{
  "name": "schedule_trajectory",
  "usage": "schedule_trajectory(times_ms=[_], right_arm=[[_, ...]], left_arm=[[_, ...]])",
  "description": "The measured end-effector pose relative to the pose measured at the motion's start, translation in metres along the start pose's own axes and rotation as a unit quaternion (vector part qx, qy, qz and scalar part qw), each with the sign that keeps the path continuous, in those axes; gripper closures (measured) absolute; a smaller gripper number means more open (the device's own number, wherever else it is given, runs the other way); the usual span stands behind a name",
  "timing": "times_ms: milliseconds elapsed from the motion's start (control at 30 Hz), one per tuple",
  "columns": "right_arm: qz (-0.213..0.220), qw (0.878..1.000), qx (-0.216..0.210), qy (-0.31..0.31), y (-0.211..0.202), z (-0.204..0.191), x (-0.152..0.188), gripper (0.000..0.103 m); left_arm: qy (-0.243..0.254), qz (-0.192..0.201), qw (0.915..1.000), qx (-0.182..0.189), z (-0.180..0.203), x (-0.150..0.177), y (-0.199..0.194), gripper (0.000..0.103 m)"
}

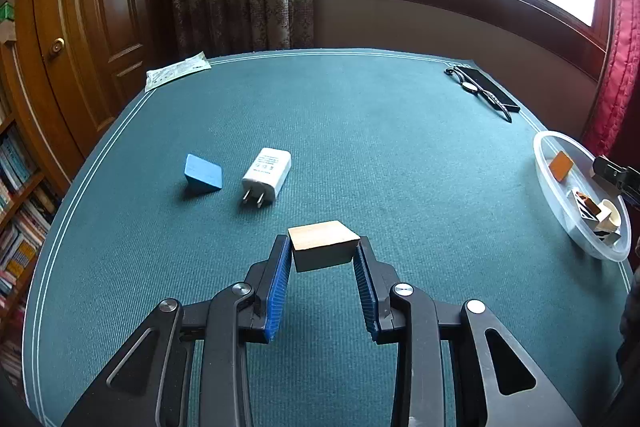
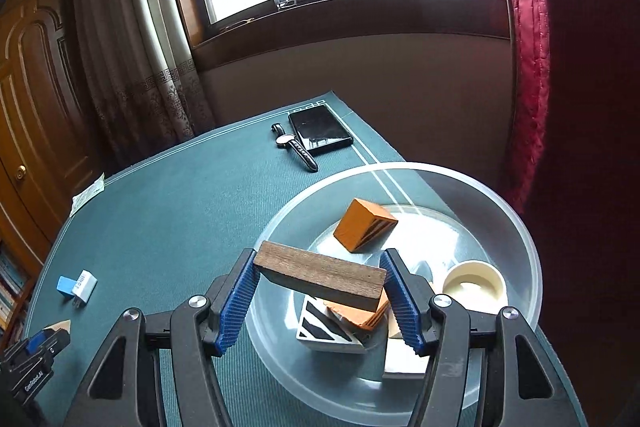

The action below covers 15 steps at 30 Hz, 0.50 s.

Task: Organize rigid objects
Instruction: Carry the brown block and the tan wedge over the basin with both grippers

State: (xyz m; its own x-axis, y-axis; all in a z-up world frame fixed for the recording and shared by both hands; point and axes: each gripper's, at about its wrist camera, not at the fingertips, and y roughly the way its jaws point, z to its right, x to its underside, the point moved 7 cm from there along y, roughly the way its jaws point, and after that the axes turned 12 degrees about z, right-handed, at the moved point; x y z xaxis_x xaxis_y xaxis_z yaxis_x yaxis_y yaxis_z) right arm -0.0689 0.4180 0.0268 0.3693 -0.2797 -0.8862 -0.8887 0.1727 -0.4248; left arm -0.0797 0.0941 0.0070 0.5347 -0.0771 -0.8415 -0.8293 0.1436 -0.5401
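Left wrist view: left gripper (image 1: 323,247) jaws hold a pale wooden block (image 1: 323,245) above open green surface (image 1: 380,155). Right gripper (image 2: 320,279) jaws clamp a dark wooden plank (image 2: 320,275) over the clear bowl (image 2: 516,227) at the right edge.

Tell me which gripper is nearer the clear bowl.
Right. The right gripper hangs over the clear bowl holding a dark wood block; the left gripper is over mid-table, away from it.

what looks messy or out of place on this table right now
Nothing spilled or broken. The pieces in the clear bowl lie jumbled, some leaning on each other. A white charger and blue block sit loose on the mat. The dark wood plank sits skewed in the right gripper.
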Motion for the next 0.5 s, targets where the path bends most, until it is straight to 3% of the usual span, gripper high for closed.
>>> schedule_trajectory(times_ms=[500], right_arm=[[0.023, 0.999, 0.046, -0.015, 0.001, 0.026, -0.009, 0.034]], left_arm=[[0.056, 0.013, 0.9956, 0.074, 0.094, -0.030, 0.005, 0.070]])
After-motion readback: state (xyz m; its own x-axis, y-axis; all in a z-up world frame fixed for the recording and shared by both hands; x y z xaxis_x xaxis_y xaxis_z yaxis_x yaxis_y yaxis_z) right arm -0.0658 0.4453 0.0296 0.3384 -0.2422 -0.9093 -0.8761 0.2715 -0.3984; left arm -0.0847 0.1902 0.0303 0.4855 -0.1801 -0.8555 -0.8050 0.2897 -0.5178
